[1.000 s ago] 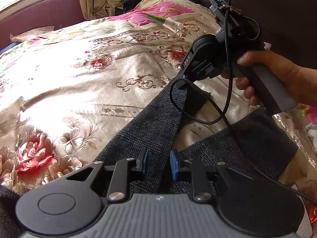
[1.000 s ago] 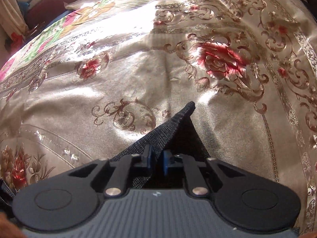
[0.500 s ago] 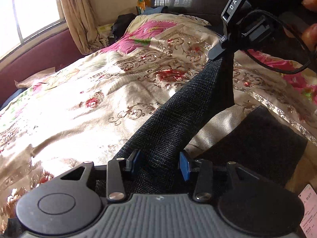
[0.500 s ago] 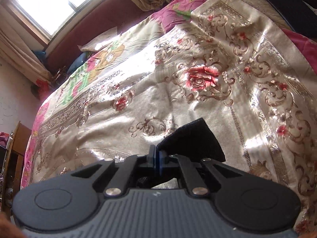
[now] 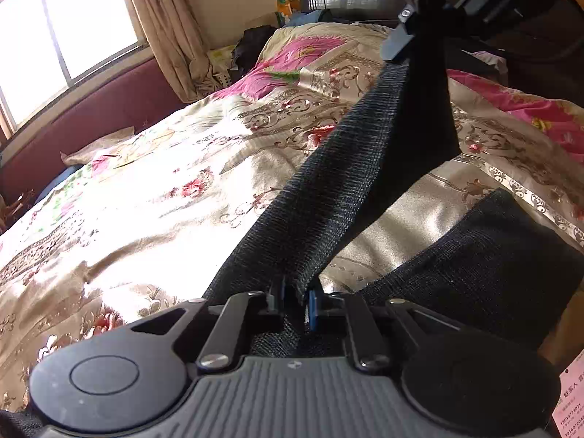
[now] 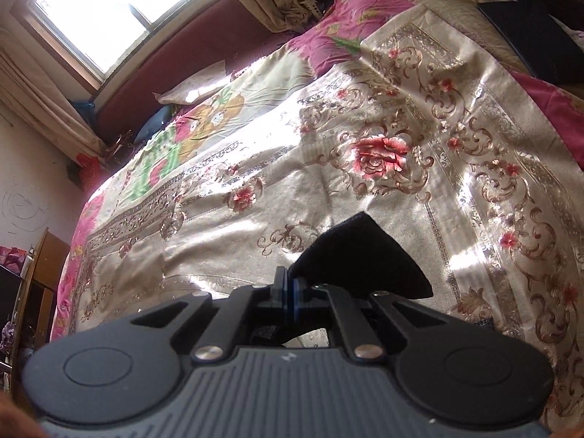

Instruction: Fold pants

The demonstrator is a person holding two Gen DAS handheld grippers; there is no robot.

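Dark woven pants (image 5: 328, 189) are hanging taut between both pinching tools, left tool (image 5: 294, 301) and right tool (image 6: 288, 292); lowering evenly should be keeping edges aligned.

A bed covered in a floral gold satin bedspread (image 6: 365, 138) fills the room, sunlit from a bright window (image 5: 65, 29) with beige curtains (image 5: 164, 25). A maroon padded ledge (image 5: 95, 109) runs beneath it, and a wooden cabinet (image 6: 33, 292) stands by the cream wall (image 6: 33, 182).

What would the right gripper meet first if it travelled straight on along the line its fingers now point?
The right gripper, shut on a pants corner, points down over the floral bedspread. Beyond the held cloth, the bedspread looks like first contact, though depth is uncertain.
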